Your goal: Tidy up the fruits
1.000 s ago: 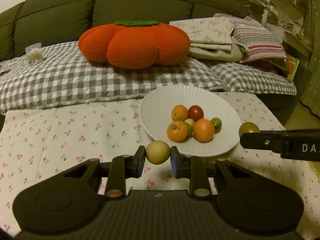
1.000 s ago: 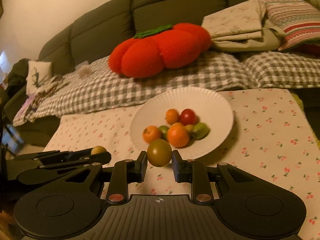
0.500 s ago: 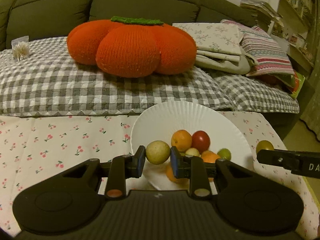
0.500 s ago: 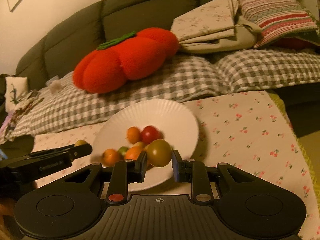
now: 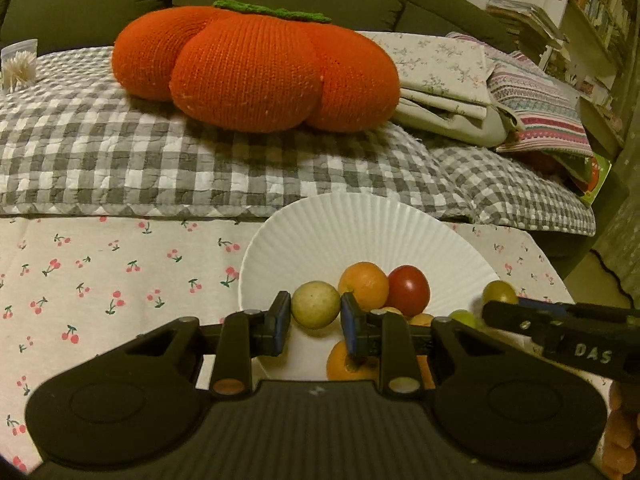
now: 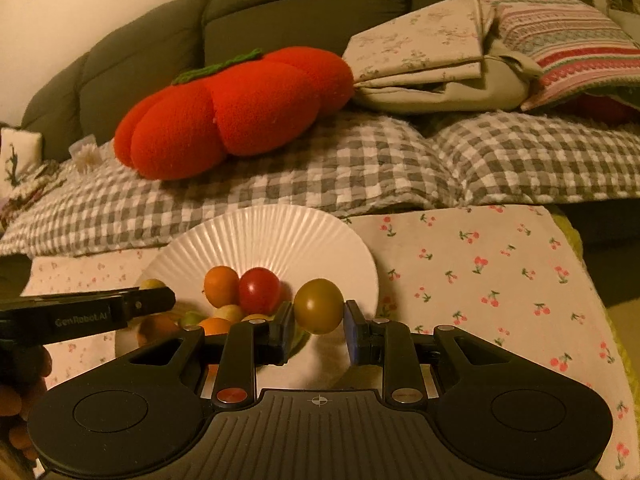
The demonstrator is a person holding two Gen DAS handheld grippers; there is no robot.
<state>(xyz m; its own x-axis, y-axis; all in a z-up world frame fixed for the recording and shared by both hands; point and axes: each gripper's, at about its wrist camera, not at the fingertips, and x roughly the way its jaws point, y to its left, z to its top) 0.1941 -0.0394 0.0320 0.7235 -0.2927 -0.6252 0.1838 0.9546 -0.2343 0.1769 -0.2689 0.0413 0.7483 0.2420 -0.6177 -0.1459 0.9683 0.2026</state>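
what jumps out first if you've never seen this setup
The big orange pumpkin cushion on the checked sofa cover dominates the background. In front, a white fluted plate on the cherry-print cloth holds small fruits, and over it each hand-held gripper grips one: the left a pale yellow fruit, the right an olive-green fruit.

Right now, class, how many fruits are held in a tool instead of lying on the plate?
2. A pale yellow-green fruit is in the left tool and a darker olive fruit in the right tool, both over the white plate.
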